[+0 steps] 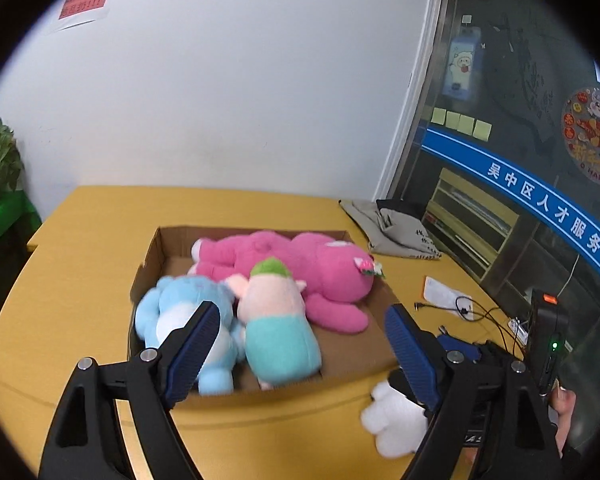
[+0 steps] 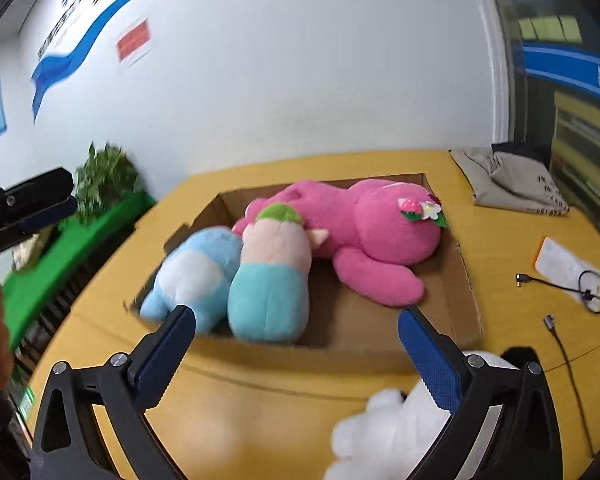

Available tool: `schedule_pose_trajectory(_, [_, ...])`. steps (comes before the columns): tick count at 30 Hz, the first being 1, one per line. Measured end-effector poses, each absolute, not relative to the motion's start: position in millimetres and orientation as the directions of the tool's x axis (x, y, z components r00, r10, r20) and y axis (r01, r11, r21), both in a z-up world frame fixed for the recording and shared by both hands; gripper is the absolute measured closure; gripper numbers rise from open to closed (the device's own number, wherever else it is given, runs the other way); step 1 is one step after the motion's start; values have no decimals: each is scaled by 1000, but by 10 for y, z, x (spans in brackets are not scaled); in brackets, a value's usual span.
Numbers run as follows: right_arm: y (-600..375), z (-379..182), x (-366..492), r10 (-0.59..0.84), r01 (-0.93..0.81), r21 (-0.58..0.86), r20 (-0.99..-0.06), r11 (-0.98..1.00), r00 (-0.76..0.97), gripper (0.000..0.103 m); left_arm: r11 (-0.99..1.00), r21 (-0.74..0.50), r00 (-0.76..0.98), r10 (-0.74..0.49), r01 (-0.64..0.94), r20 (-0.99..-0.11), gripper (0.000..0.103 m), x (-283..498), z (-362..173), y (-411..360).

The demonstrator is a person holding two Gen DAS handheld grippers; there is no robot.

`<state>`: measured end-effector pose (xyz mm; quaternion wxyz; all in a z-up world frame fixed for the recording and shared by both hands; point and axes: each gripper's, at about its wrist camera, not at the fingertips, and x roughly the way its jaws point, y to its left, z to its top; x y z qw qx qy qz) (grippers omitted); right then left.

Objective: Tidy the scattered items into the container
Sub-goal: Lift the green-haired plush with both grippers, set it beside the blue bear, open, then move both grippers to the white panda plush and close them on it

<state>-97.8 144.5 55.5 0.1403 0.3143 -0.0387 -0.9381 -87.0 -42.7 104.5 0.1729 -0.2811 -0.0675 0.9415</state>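
Jaws spread wide on both the left gripper and the right gripper, holding nothing.
Three soft toys lie in the cardboard box; a white toy sits outside on the table.

Yellow table, cardboard box, white plush, grey bag, cables

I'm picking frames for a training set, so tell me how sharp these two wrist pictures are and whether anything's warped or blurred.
Left wrist view: mostly sharp, with fisheye bending at the edges; the pink plush is clear, the white plush slightly soft. Right wrist view: visibly motion-smeared; wall lettering, plant and white plush blur.
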Motion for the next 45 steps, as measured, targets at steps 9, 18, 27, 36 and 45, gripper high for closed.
schedule_pose_trajectory(9, [1417,562,-731,-206,253,-4,-570,-967,-796,0,-923,-251,-766,382,-291,-517,18,-548,969,-346])
schedule_pose_trajectory(18, [1493,613,-645,-187,245,-24,-574,-969,-797,0,-912,-256,-742,409,-320,-531,18,-505,879,-211])
schedule_pose_trajectory(27, [1543,540,-743,-191,247,-16,-589,-969,-786,0,-902,-282,-721,431,-326,-543,18,-585,796,-182])
schedule_pose_trajectory(36, [1653,467,-795,-196,246,-2,-598,-969,-777,0,-883,-314,-679,468,-348,-565,18,-721,655,-86])
schedule_pose_trajectory(45, [2659,378,-671,-134,113,73,-589,-991,-797,0,-783,-496,-476,622,-376,-621,18,-957,56,249])
